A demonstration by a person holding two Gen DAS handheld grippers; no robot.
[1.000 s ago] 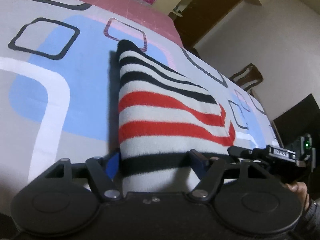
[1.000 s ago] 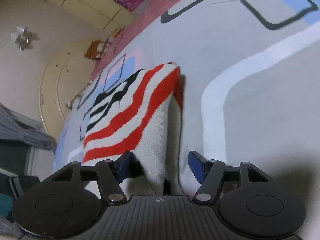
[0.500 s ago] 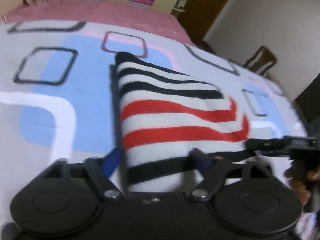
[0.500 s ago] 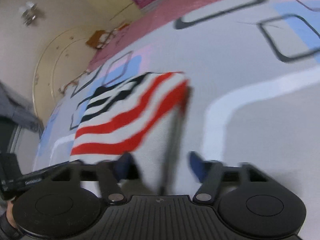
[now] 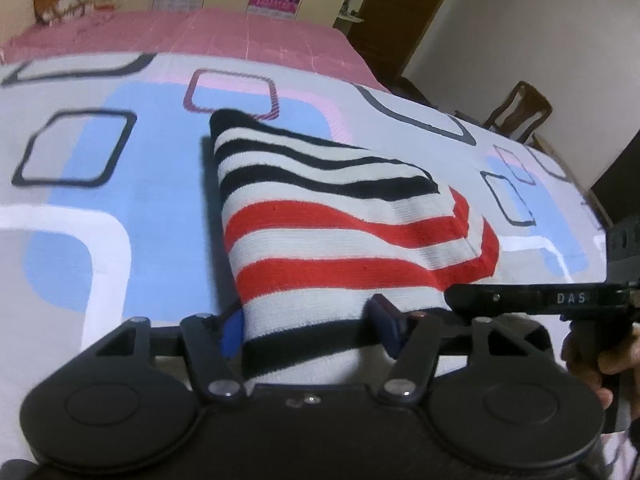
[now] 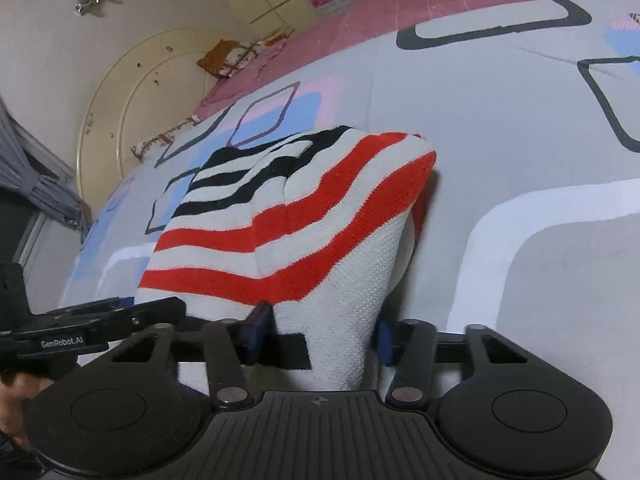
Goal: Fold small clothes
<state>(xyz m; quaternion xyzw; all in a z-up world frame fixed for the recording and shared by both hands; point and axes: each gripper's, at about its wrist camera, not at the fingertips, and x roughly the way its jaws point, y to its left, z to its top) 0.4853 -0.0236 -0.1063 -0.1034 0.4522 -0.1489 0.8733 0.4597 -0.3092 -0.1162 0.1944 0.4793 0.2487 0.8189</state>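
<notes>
A knitted garment (image 5: 340,236) with white, black and red stripes lies folded on the patterned bedsheet (image 5: 120,184). My left gripper (image 5: 308,324) straddles its near left corner. The jaws are closing, the cloth fills the gap between the blue pads, and it shows no crease. My right gripper (image 6: 322,332) straddles the near right corner of the garment (image 6: 304,216), where a raised fold of white knit sits between its closing jaws. One finger (image 5: 528,300) of the right gripper crosses the left wrist view at the right. One finger (image 6: 100,328) of the left gripper shows in the right wrist view.
A pink cover (image 5: 240,36) lies over the far end of the bed. A wooden chair (image 5: 520,108) and a dark cabinet stand beyond the right side. A curved headboard (image 6: 132,92) and a grey curtain (image 6: 36,176) are at the left. A person's hand (image 5: 600,364) holds the right gripper.
Both wrists have rolled, so the bed now looks more level. Both pairs of jaws widened, then narrowed around the garment's near corners. The two grippers now appear closer together.
</notes>
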